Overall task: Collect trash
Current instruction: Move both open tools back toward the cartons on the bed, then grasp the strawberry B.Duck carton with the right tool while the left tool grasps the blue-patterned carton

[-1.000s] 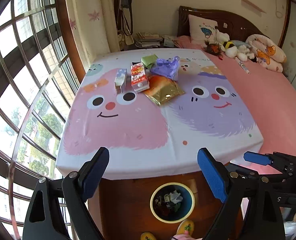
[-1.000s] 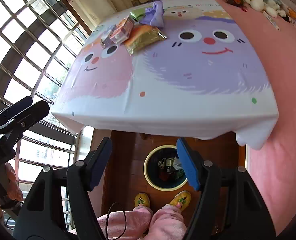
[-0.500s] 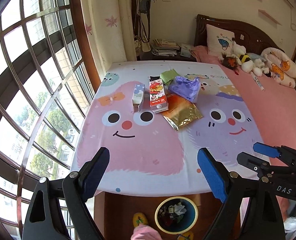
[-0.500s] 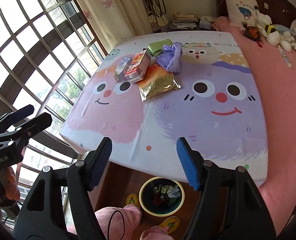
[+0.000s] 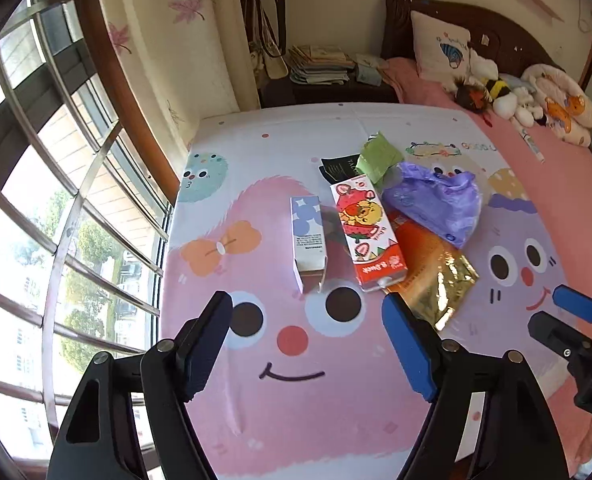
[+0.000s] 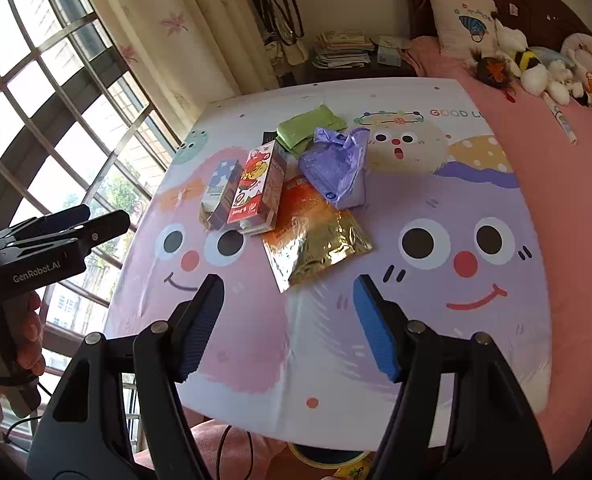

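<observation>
- Left wrist view: the left hand-held gripper (image 5: 308,332) was spread wide with nothing in it, its jaws having just narrowed a bit. The trash sat ahead on the table (image 5: 255,420): a blue-and-white carton (image 5: 308,244), a strawberry carton (image 5: 370,232), a gold foil pouch (image 5: 436,280), a purple bag (image 5: 436,200) and a green wrapper (image 5: 378,156).
- Right wrist view: the right hand-held gripper (image 6: 287,324) was open and empty too, hovering over the table's near edge, short of the pouch. A bin rim (image 6: 324,456) peeked out below.

Bare tablecloth (image 5: 296,408) lies open before the clustered cartons (image 5: 370,232).
</observation>
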